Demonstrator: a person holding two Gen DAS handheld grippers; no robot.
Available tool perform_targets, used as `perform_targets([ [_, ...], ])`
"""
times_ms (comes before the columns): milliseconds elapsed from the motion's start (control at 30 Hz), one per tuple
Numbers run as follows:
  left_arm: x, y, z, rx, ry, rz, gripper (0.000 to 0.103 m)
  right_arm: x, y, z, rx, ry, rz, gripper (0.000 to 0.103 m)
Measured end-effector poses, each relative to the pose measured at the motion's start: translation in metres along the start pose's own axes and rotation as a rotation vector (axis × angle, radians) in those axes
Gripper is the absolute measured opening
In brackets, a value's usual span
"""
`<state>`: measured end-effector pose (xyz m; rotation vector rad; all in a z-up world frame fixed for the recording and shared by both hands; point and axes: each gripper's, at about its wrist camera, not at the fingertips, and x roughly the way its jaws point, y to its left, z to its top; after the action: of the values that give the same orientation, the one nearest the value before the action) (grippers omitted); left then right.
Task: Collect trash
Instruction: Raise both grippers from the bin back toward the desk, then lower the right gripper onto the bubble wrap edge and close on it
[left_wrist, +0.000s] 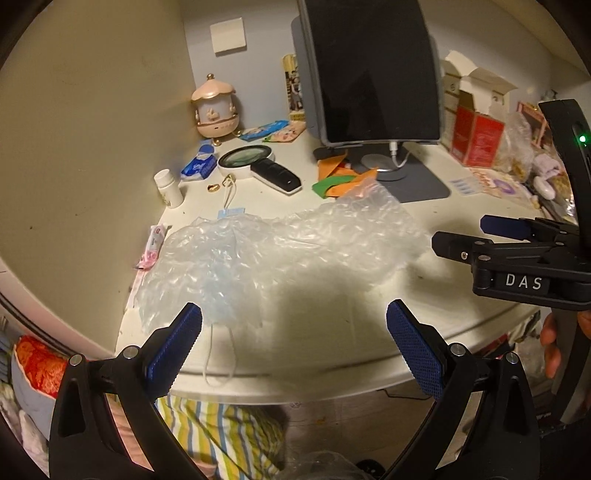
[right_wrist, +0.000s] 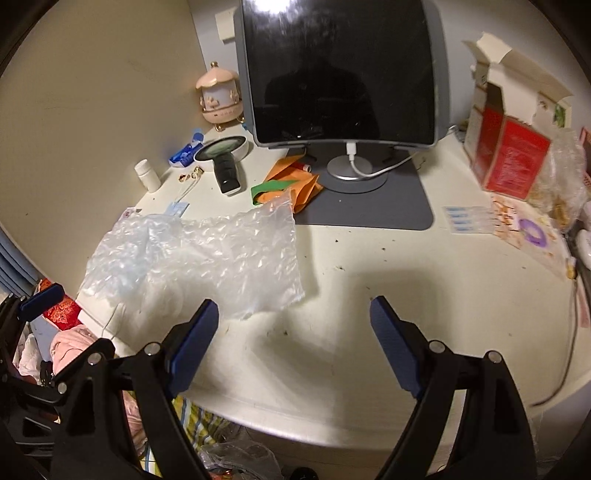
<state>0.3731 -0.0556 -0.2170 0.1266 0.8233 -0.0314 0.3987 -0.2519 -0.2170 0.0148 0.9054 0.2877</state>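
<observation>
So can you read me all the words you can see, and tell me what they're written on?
"DAS": white letters on the black body of the right gripper, seen from the left wrist camera.
Red box: it carries print, too blurred to read.
Blue packet: its print is too small to read.
White bottle: label unreadable.
Pink wrapper: print too blurred to read.
Nothing else can be read.
</observation>
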Motion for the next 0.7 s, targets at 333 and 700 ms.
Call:
perform_targets([
  [333,0.042,0.03,0.013,-0.017,0.036,0.068,0.097,0.054,0.001,0.022,-0.024,0.06,0.014,0.081],
  [700,0.079,0.054,0.019,-0.064,0.07,0.065,0.097,0.079,0.01,0.026,-0.028,0.081,0.035,0.081],
])
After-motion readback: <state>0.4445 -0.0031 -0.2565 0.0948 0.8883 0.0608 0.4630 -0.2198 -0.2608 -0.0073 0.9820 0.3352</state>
